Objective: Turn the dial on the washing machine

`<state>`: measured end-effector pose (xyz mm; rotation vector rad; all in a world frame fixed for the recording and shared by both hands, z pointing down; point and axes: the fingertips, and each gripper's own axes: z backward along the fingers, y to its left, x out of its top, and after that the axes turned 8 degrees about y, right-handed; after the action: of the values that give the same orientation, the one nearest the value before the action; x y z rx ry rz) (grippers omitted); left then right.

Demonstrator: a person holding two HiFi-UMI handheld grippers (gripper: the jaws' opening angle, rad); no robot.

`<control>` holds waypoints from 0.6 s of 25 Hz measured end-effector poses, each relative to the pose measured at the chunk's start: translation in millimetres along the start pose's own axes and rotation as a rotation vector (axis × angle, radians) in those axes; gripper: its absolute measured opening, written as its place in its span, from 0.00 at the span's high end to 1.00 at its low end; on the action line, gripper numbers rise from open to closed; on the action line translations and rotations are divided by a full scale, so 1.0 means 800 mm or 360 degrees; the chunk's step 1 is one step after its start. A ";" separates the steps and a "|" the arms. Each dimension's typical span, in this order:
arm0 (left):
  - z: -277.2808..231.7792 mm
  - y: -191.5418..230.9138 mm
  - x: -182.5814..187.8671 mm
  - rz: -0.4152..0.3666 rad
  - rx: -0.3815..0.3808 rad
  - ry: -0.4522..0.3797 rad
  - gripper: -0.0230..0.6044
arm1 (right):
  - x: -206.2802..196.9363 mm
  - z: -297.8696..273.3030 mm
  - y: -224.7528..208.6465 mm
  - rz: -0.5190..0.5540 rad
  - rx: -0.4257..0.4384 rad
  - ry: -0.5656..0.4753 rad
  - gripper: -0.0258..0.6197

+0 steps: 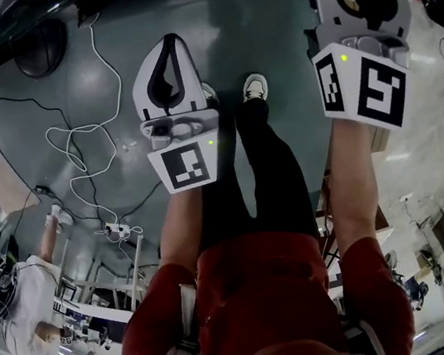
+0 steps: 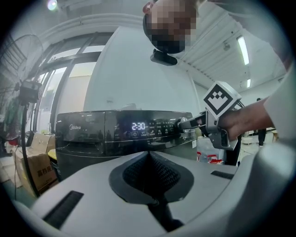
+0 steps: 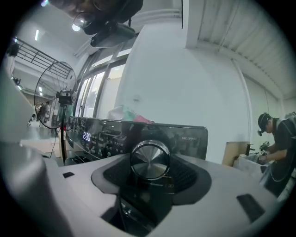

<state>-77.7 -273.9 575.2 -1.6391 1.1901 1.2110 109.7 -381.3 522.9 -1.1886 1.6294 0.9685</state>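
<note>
R gripper clamps the dial of the washing machine square between its fingers, set to twist, while L gripper, fingers shut & empty, hangs back, panel well beyond its tips, out of the way.

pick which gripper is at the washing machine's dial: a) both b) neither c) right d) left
C: the right gripper view shows the dial sitting between the jaws of the right gripper, while the left gripper is held back from the washing machine, its jaws together on nothing.
</note>
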 end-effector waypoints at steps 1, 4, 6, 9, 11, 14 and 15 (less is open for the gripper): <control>0.000 -0.001 0.000 -0.0002 -0.0003 -0.0001 0.94 | 0.000 0.000 0.000 0.0003 0.0000 0.0000 0.54; -0.001 -0.001 0.001 -0.0005 -0.0007 -0.0005 0.94 | 0.001 -0.002 0.000 0.0008 -0.0002 -0.0003 0.54; -0.001 -0.001 0.002 -0.0004 -0.0006 -0.0006 0.94 | 0.002 -0.002 0.001 0.0007 -0.0003 -0.0005 0.54; 0.000 -0.001 0.000 0.0000 -0.0005 -0.0001 0.94 | 0.001 -0.004 0.002 0.0007 -0.0004 -0.0004 0.54; 0.000 -0.001 -0.001 -0.0001 -0.0006 0.0002 0.94 | 0.000 -0.004 0.002 0.0006 -0.0005 -0.0003 0.54; 0.001 -0.001 -0.002 -0.0001 -0.0006 0.0003 0.94 | 0.000 -0.004 0.002 0.0003 -0.0007 -0.0001 0.54; 0.000 -0.001 -0.002 -0.0001 -0.0004 0.0004 0.94 | 0.000 -0.005 0.002 0.0000 -0.0007 -0.0001 0.54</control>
<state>-77.4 -273.1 576.4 -1.6437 1.1898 1.2109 107.6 -384.5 524.1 -1.1908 1.6277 0.9728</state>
